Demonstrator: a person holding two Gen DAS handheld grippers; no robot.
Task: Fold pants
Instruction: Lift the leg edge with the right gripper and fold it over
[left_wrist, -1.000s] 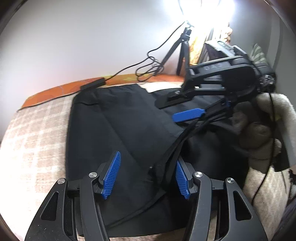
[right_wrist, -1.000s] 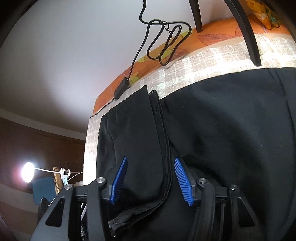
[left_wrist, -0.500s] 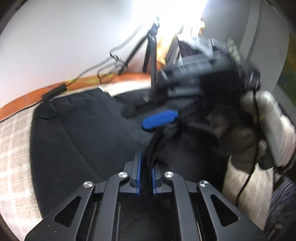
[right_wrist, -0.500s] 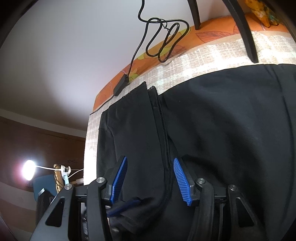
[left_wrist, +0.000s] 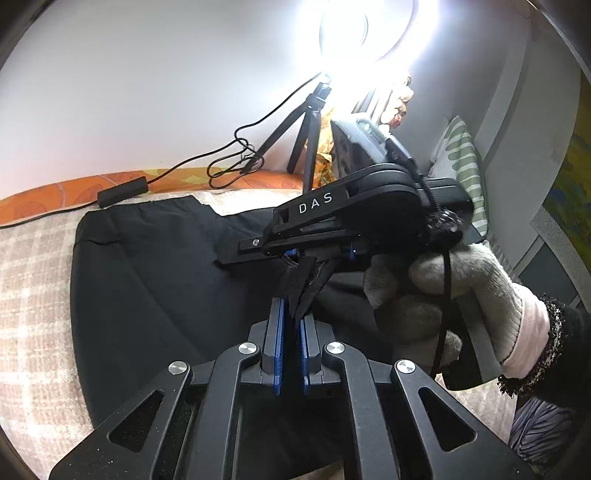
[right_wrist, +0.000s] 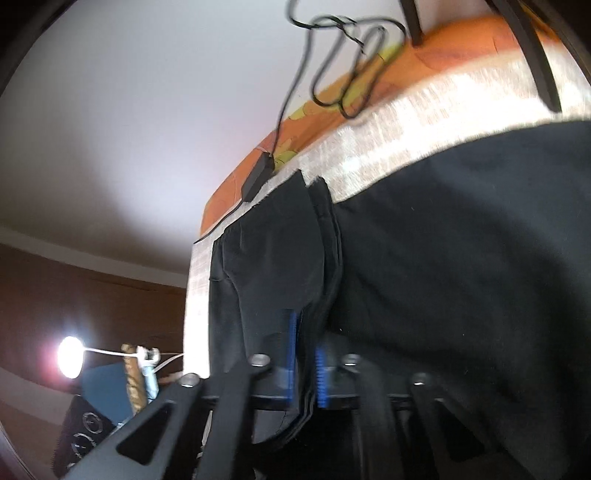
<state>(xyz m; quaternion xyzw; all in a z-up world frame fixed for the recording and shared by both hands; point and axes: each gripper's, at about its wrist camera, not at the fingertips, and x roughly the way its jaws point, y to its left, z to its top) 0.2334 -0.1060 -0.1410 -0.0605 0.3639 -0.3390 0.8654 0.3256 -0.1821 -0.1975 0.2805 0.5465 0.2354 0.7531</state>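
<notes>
Since a second ago, both your grippers closed: left gripper (left_wrist: 291, 332) fingers pinch pants (left_wrist: 147, 280) edge; right gripper (right_wrist: 306, 365) fingers clamp folded hem on bed (left_wrist: 33, 280).

Left gripper (left_wrist: 291, 332) fingers (left_wrist: 277, 332) pinch black pants (left_wrist: 155, 280) beside right gripper (left_wrist: 317, 254).

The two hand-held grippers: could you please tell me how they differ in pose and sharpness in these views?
The right hand-held gripper reaches across from the side in the left wrist view, level above the black pants; the left hand-held gripper points forward along them. The right's own view is motion-blurred; the left's is sharp. Both are shut on pants fabric, close together.
</notes>
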